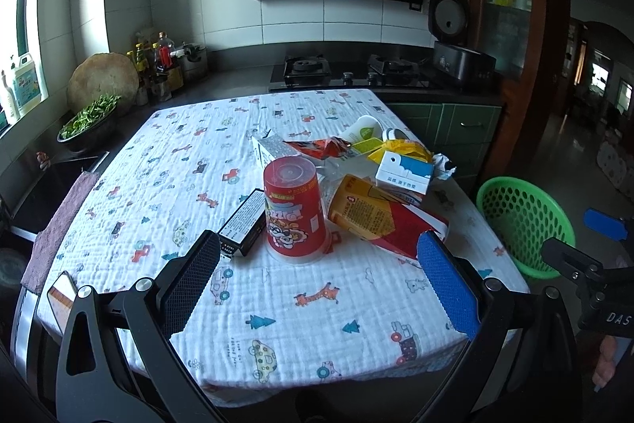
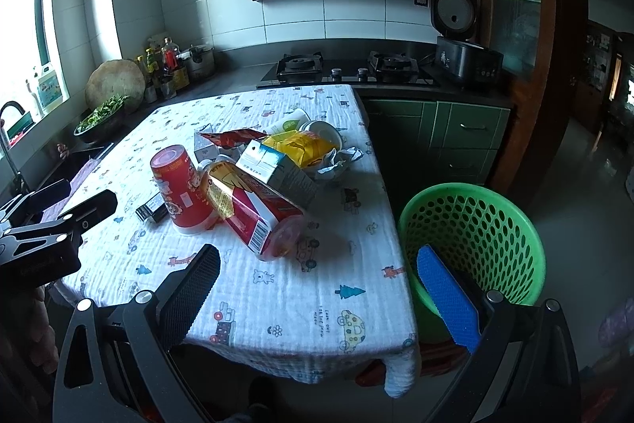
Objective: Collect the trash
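- Several pieces of trash lie heaped on the right half of a table covered by a white quilted cloth printed with cars and giraffes (image 1: pixel 166 161).
- Nearest the left gripper (image 1: pixel 319 256) stands an upside-down red plastic cup with a cartoon face (image 1: pixel 295 213), just ahead of the gap between its fingers and touching neither.
- Touching the cup's left side lies a small black carton with white print (image 1: pixel 243 219); to the cup's right lies a tipped yellow-and-red drink bottle (image 1: pixel 380 217), its base pointing toward the table's near right corner.
- A blue-and-white box with a round hole (image 1: pixel 404 171) rests on the far part of that bottle, and behind it sit a yellow crinkled wrapper (image 2: pixel 305 145), a red foil snack packet (image 1: pixel 317 147), a white paper cup lying on its side (image 1: pixel 362 129) and crumpled white paper (image 1: pixel 443 165).
- Both of the left gripper's fingers stand wide apart with nothing between them, low over the near table edge.
- One green perforated plastic basket (image 2: pixel 491 221) sits on the floor just beside the table's right edge, lower than the tabletop.
- Over that near right corner hovers the right gripper (image 2: pixel 317 260), spread wide and holding nothing; its blue-padded finger (image 2: pixel 447 296) overlaps the basket's rim in the right wrist view, while the tipped bottle lies just ahead of its black finger (image 2: pixel 190 288).
- Beyond the table run a dark counter with a gas hob (image 1: pixel 348 70) and a bowl of green leaves (image 1: pixel 89 119).
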`<state>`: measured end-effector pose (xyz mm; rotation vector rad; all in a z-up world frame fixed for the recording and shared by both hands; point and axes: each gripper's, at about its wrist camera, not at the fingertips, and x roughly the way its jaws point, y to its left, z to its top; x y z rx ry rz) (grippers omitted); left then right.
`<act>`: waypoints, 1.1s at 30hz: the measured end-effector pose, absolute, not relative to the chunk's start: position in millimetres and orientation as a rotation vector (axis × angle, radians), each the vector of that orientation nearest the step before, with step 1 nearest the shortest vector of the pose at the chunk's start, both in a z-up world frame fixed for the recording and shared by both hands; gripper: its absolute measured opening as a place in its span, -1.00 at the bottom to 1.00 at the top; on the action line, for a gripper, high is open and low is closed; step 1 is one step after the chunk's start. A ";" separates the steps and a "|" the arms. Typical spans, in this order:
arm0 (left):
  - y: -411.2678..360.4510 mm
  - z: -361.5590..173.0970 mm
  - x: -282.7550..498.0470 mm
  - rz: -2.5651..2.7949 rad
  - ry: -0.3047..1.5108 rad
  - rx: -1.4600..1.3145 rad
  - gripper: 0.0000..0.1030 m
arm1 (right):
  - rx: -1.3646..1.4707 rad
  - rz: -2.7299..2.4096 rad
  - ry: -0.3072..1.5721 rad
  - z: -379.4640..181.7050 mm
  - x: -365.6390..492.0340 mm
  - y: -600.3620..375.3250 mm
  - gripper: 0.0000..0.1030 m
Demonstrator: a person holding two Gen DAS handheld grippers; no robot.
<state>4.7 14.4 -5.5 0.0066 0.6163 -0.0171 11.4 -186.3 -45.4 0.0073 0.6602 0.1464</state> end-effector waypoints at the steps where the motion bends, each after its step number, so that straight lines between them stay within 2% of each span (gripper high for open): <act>1: 14.6 -5.5 4.9 -0.015 0.615 0.009 0.90 | 0.007 0.148 0.662 -46.5 12.2 -185.7 0.88; 33: 40.0 -10.3 34.9 0.043 0.641 -0.009 0.90 | -0.034 0.248 0.713 -63.4 54.3 -158.8 0.86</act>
